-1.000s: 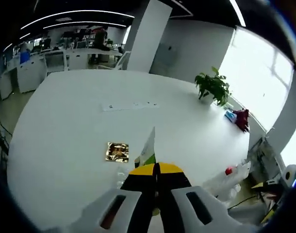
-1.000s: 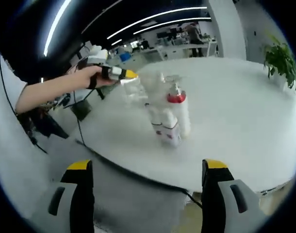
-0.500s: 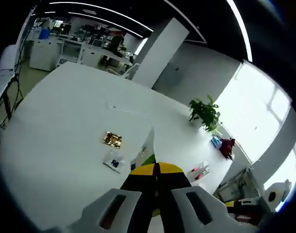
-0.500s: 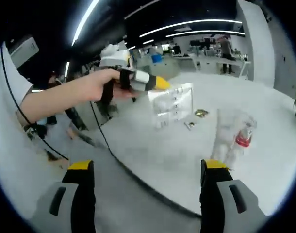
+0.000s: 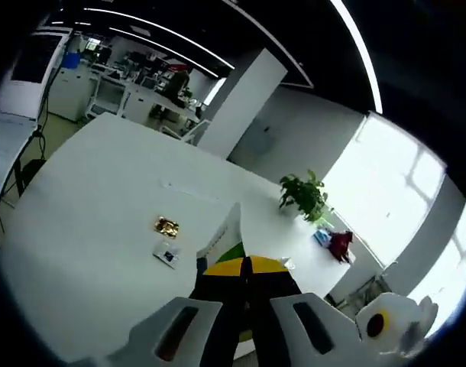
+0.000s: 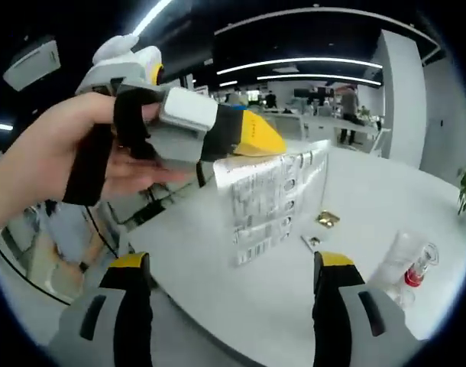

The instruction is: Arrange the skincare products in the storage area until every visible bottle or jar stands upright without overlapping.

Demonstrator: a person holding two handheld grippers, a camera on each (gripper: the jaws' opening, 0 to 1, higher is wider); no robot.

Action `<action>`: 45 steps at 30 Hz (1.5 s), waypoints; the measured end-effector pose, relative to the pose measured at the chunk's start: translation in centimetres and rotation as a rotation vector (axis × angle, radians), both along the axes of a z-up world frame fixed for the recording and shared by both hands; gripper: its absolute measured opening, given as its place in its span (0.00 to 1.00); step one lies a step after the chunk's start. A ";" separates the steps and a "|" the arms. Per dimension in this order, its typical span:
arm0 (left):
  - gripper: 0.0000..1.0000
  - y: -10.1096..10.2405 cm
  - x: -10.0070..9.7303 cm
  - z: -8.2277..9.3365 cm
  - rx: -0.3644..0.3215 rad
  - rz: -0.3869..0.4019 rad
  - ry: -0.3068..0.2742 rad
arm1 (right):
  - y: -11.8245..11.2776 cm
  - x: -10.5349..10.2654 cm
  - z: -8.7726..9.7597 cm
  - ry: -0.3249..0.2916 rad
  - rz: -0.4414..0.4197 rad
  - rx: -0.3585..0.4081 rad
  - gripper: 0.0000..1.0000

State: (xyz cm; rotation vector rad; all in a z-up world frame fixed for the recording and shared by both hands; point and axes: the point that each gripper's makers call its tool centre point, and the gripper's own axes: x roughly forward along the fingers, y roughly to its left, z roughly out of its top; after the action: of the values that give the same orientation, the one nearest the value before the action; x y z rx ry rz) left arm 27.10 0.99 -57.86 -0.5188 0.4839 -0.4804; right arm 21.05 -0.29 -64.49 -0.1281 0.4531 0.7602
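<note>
The left tool (image 6: 256,138) is clamped on a flat white box (image 6: 275,195) held in the air above the counter (image 5: 88,191), while the right tool (image 6: 225,313), jaws wide and empty, faces it with the bottles (image 6: 405,267) lying beyond, nearer the right hand

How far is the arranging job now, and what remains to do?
Nothing looks finished yet. In hand: the left gripper is shut on a white product box, held up above the white table. The right gripper is open and holds nothing. Left to do: a gold packet and a small sachet lie flat, and the clear bottles with a red cap need arranging.
</note>
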 end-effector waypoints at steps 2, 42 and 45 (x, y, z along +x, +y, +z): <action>0.03 0.0 -0.4 0.5 -0.014 0.006 -0.008 | 0.0 0.3 0.1 -0.014 -0.008 -0.006 0.83; 0.21 -1.2 -1.6 0.9 -0.100 -0.114 -0.131 | -2.9 2.7 2.8 -0.100 -0.123 0.208 0.01; 0.25 1.0 -1.9 -0.8 -0.100 -0.048 -0.093 | -2.8 2.1 2.8 -0.103 -0.107 0.199 0.01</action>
State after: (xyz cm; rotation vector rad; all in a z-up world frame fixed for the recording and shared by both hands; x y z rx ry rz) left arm 25.23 1.96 -58.67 -0.5790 0.3852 -0.5746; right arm 23.11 -3.05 -61.65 0.0429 0.2819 0.6861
